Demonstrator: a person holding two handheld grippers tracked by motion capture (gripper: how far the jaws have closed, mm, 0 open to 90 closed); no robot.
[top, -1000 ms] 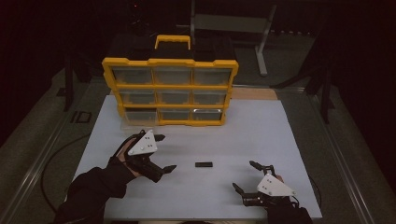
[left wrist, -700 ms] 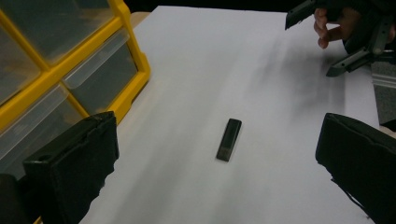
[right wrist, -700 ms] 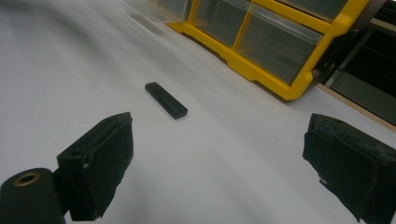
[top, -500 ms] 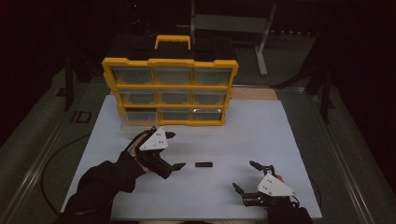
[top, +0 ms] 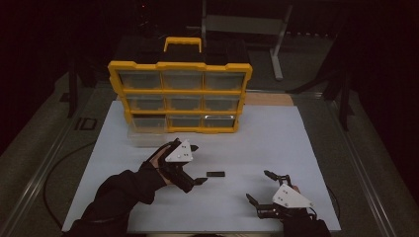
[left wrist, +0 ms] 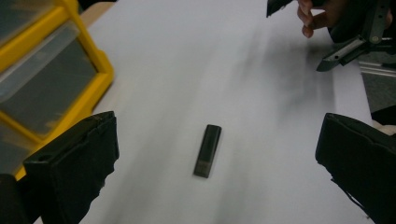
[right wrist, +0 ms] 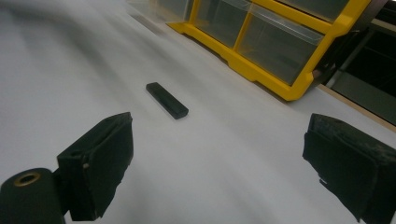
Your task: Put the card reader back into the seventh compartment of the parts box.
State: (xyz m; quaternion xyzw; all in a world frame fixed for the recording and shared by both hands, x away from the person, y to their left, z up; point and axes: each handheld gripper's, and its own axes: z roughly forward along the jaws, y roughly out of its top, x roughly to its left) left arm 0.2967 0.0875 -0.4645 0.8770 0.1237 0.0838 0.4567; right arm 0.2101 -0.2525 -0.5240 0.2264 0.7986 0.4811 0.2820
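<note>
A small flat black bar (top: 215, 174) lies on the white table top (top: 276, 143). My left gripper (top: 196, 165) is open just left of the bar, its jaws wide apart and pointing at it. In the left gripper view the bar (left wrist: 208, 150) lies a short way ahead, between the lines of the two jaws, with nothing held. My right gripper (top: 258, 185) is open near the front edge, to the right of the bar. From the right gripper view the bar (right wrist: 166, 100) lies ahead and to the left.
A yellow organizer (top: 180, 98) with clear drawers stands at the back of the table, and a clear drawer (top: 146, 136) sticks out at its bottom left. Its yellow frame (left wrist: 88, 70) is close on the left of the left gripper.
My left gripper has moved right across the table toward the black bar, staying open. The right gripper and the bar have not moved.
</note>
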